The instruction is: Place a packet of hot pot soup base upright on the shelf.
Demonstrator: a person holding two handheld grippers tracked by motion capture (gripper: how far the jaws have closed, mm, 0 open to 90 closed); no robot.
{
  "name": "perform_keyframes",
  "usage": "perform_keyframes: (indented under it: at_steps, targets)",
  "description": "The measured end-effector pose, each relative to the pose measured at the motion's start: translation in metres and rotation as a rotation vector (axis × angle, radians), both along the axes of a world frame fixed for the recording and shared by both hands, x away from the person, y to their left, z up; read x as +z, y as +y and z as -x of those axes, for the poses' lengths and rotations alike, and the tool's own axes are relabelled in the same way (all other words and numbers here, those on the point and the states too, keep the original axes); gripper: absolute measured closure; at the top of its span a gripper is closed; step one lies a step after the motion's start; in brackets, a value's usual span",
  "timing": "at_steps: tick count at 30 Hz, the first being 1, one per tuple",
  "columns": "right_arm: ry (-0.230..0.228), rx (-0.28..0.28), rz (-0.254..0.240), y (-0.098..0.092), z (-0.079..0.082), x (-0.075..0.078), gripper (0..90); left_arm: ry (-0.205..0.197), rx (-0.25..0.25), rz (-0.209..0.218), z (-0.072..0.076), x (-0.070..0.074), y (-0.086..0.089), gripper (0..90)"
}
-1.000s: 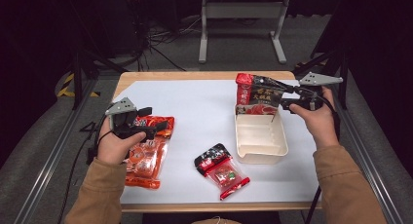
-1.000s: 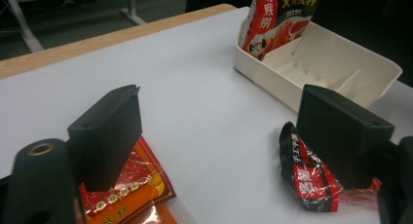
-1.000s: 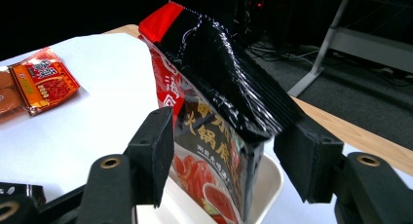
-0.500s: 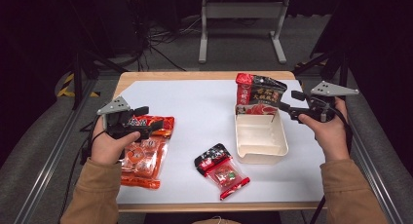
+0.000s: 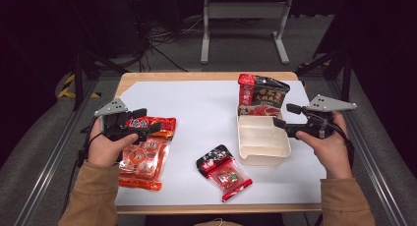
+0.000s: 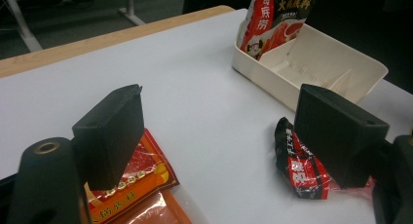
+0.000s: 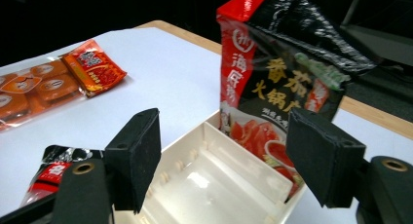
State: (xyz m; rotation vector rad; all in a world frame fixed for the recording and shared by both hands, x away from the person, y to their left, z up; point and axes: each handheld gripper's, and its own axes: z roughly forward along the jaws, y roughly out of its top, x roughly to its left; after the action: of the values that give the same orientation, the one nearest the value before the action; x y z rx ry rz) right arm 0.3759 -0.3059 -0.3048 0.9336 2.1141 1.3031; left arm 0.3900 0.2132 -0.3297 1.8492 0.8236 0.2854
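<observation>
Right gripper (image 5: pixel 286 117) now drawn back to the right, off the hotpot soup-base pouch (image 5: pixel 260 96), jaws just opened wide with nothing between them. Pouch left standing upright at the far end of the cream tray (image 5: pixel 261 155), just ahead of the jaws. Left gripper (image 5: pixel 145 124) barely shifted, jaws spread and empty above the orange snack pack (image 5: pixel 145 155). Small red-and-black sachet (image 5: pixel 223 171) unmoved between both tools.
</observation>
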Motion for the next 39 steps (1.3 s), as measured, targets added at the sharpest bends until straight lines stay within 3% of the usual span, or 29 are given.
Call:
perform_keyframes:
  at_steps: [3, 9, 10, 15, 22, 25, 27, 29, 32, 35, 36, 39]
  targets:
    - [-0.019, 0.007, -0.01, 0.003, 0.005, -0.005, 29.7, 0.002, 0.009, 0.002, 0.0, -0.001, 0.001, 18.1]
    - [-0.005, 0.031, -0.019, 0.007, 0.005, -0.01, 29.3, -0.011, 0.01, -0.001, 0.0, -0.001, 0.005, 17.5]
    - [-0.005, 0.036, -0.015, 0.008, 0.004, -0.011, 29.3, -0.033, 0.016, -0.003, -0.001, -0.002, 0.007, 17.9]
    - [0.0, 0.062, -0.009, 0.013, 0.004, -0.016, 29.1, -0.065, 0.03, 0.016, -0.006, -0.005, 0.02, 22.4]
    - [-0.001, 0.092, 0.006, 0.022, 0.004, -0.018, 28.6, -0.045, 0.135, -0.039, -0.018, -0.016, 0.042, 26.5]
    - [-0.006, 0.104, 0.012, 0.025, 0.004, -0.02, 28.5, -0.043, 0.173, -0.082, -0.026, -0.024, 0.047, 26.9]
    - [-0.004, 0.108, 0.013, 0.026, 0.004, -0.021, 28.3, -0.078, 0.202, -0.157, -0.031, -0.028, 0.047, 23.1]
    - [-0.001, 0.107, 0.012, 0.027, 0.004, -0.021, 28.2, -0.06, 0.198, -0.169, -0.034, -0.031, 0.048, 21.5]
    - [-0.004, 0.108, 0.011, 0.028, 0.004, -0.022, 28.2, -0.049, 0.192, -0.155, -0.039, -0.036, 0.052, 24.4]
    - [-0.006, 0.11, 0.013, 0.028, 0.004, -0.022, 28.2, -0.016, 0.192, -0.143, -0.042, -0.039, 0.056, 29.1]
    - [-0.01, 0.111, 0.016, 0.027, 0.004, -0.023, 28.2, 0.012, 0.189, -0.118, -0.047, -0.045, 0.06, 30.9]
    - [-0.008, 0.106, 0.013, 0.025, 0.004, -0.023, 28.2, 0.045, 0.204, -0.141, -0.054, -0.054, 0.066, 32.8]
